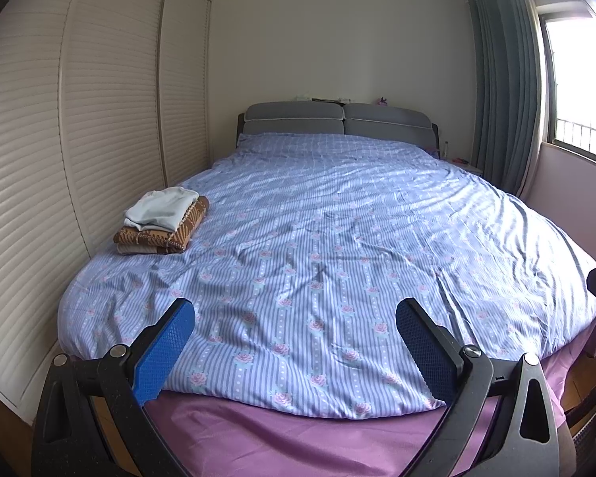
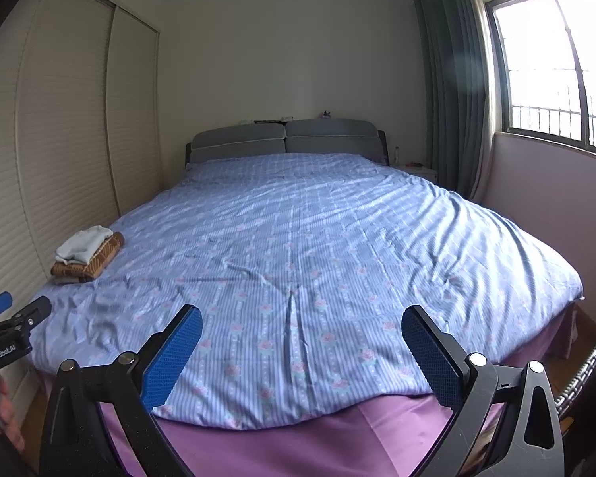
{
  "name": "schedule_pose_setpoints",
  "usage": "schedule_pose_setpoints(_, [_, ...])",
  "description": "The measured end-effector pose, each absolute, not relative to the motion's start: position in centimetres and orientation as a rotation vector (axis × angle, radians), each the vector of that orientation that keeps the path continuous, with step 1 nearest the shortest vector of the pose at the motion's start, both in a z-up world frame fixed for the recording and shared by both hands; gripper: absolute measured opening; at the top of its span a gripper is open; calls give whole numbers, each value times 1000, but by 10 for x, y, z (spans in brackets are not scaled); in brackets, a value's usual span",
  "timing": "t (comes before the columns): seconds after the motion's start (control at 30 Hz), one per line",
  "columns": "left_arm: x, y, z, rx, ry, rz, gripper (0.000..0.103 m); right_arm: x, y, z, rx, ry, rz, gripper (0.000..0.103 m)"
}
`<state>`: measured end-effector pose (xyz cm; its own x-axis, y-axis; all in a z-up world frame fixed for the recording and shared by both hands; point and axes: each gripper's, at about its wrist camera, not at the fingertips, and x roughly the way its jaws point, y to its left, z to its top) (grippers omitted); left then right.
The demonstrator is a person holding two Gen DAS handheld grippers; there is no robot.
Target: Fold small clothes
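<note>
The folded clothes sit stacked near the bed's left edge: a pale top on a brown patterned piece, looks like. No loose clothes show anywhere, so the folding's probably done or nearly. Left hand-held gripper and right hand-held gripper both hang spread wide over the foot edge, holding nothing. The bed has a blue striped floral duvet, purple sheet below, louvred wardrobe doors left, window right.
</note>
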<state>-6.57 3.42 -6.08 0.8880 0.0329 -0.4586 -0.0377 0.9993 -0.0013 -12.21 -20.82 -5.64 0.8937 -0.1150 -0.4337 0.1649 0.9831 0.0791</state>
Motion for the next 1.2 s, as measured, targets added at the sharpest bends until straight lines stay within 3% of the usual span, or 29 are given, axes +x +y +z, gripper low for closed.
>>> schedule_pose_setpoints(1.2, [-63,31,-61,-6,489,7,103,-122,-209,-59,124,450,-140,102])
